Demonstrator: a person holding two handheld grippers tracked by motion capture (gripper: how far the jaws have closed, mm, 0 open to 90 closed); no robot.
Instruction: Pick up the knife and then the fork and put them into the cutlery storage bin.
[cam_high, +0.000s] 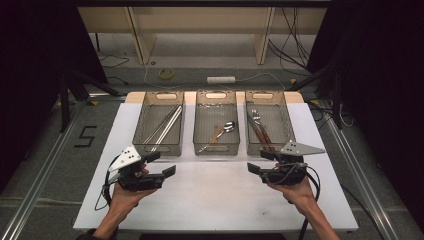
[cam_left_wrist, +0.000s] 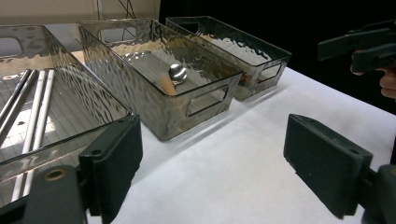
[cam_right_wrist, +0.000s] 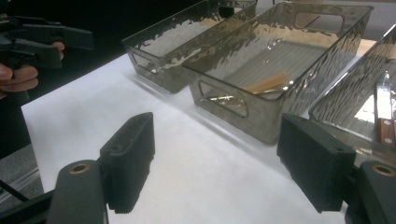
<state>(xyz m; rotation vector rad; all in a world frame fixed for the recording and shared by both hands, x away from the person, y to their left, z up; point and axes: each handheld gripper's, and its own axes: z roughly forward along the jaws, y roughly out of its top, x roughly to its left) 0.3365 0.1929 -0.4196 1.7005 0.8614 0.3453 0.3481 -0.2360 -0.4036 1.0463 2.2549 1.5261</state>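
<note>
In the high view, three clear bins are seen in a row at the far side of the white bench (cam_high: 210, 195). Metal chopsticks (cam_high: 165, 126) are held in the left bin (cam_high: 159, 122), a spoon (cam_high: 226, 128) with a wooden utensil beside it in the middle bin (cam_high: 216, 122), and wooden-handled cutlery (cam_high: 260, 131) in the right bin (cam_high: 267, 122). The left gripper (cam_high: 161, 163) is held by one hand just before the left bin, and the right gripper (cam_high: 260, 161) by the other hand just before the right bin. Both are kept over bare bench, well apart from each other, their fingers spread and nothing grasped.

In the left gripper view, the fingers (cam_left_wrist: 114, 163) are seen released, with white bench between them. The left bin (cam_left_wrist: 70, 107) with its chopsticks (cam_left_wrist: 35, 107) is found close behind the near finger, the middle bin (cam_left_wrist: 196, 98) with the spoon bowl (cam_left_wrist: 177, 72) beyond it, and the right bin (cam_left_wrist: 261, 65) farthest. The right gripper (cam_left_wrist: 362, 46) is glimpsed at the far right edge.

In the right gripper view, the fingers (cam_right_wrist: 133, 158) are likewise parted and empty. The middle bin (cam_right_wrist: 261, 112) is seen ahead, the right bin (cam_right_wrist: 345, 107) with a wooden-handled piece (cam_right_wrist: 385, 116) at the right edge, the left bin (cam_right_wrist: 159, 56) farther off, and the left gripper (cam_right_wrist: 39, 44) at the upper left.
</note>
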